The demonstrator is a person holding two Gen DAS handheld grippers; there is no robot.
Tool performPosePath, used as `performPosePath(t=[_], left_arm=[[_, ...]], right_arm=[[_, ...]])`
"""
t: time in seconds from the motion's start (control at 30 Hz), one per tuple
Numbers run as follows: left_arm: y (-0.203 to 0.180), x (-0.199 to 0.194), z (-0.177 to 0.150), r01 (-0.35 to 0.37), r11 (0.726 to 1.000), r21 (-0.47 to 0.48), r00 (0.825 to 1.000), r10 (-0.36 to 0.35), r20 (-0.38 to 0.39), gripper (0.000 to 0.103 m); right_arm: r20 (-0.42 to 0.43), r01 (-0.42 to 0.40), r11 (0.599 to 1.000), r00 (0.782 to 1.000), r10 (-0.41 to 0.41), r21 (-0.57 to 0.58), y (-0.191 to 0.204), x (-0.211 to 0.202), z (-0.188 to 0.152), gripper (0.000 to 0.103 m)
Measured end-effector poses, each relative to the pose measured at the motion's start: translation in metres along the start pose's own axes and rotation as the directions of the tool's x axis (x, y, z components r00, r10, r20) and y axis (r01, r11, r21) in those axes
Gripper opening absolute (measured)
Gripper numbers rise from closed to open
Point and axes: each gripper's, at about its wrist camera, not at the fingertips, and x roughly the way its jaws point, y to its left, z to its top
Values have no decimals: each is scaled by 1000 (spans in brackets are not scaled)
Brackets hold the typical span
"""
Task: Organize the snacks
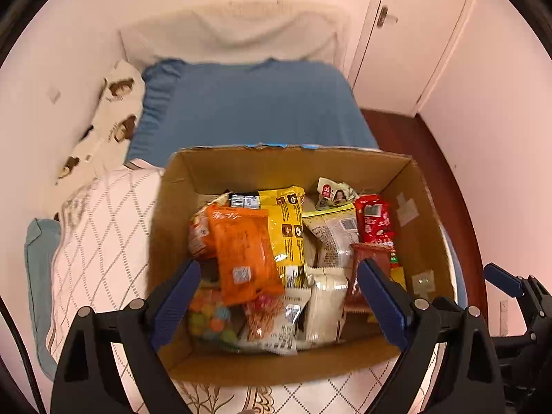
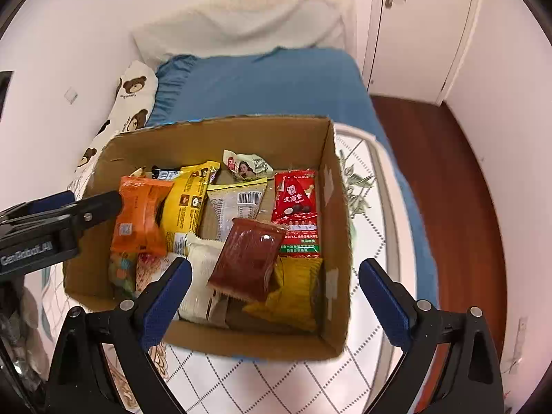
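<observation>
On a quilted bed point(image 2: 362, 179), light, crinkly, slippery snacks point(image 2: 246, 258) fill the box point(image 2: 331, 207); pinch flat sealed edges; both grippers point(image 1: 277, 296) point(image 2: 274, 296) gape empty.

It was a bedroom in a home. A bed point(image 2: 269, 82) with a blue sheet stood against a white wall, with a bear-print pillow point(image 2: 132, 100) along its side and a patterned quilt point(image 1: 100, 227) spread at the near end. A white door point(image 2: 424, 27) with a handle opened onto dark wood floor point(image 2: 459, 186).
</observation>
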Motion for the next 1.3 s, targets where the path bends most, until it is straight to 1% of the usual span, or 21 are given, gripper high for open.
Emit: performPosePath(t=[0.13, 0.23, 0.4, 0.6, 0.73, 0.83, 0.93, 1.0, 1.07, 1.2, 1.3], left_arm=[[-5, -37, -31, -11, 1000, 13, 997, 10, 80, 93], [-8, -60, -52, -30, 999, 23, 993, 27, 115, 93], [-11, -95, -84, -35, 999, 26, 986, 30, 162, 93], [-13, -136, -115, -34, 999, 19, 976, 29, 217, 93], [-13, -164, -132, -21, 1000, 1, 969, 20, 246, 93], [-14, -182, -144, -25, 1000, -3, 962, 25, 273, 93], [-13, -196, -155, -17, 1000, -2, 959, 17, 282, 93], [-12, -208, -162, -14, 1000, -9, 953, 17, 303, 95], [-10, -215, -166, -22, 1000, -16, 948, 26, 318, 103], [-4, -233, -173, -44, 998, -37, 931, 54, 360, 103], [2, -241, -177, -53, 997, -49, 923, 68, 380, 103]], right_arm=[[74, 1, 1000, 997, -1, 3, 6, -36, -20, 99], [126, 8, 1000, 992, -8, 0, 10, -62, -36, 100], [196, -3, 1000, 981, 4, -6, 14, -105, -61, 101], [295, 4, 1000, 956, -1, -9, 17, -160, -97, 101], [333, -11, 1000, 943, 16, -17, 21, -190, -117, 101], [361, -3, 1000, 932, 13, -28, 25, -210, -129, 102], [383, -7, 999, 924, 19, -34, 27, -227, -140, 103], [395, -10, 999, 918, 22, -34, 30, -236, -144, 103], [409, -3, 999, 913, 20, -42, 33, -245, -150, 103], [435, 2, 999, 900, 17, -43, 36, -261, -159, 103], [451, 10, 999, 893, 12, -46, 39, -269, -163, 103]])
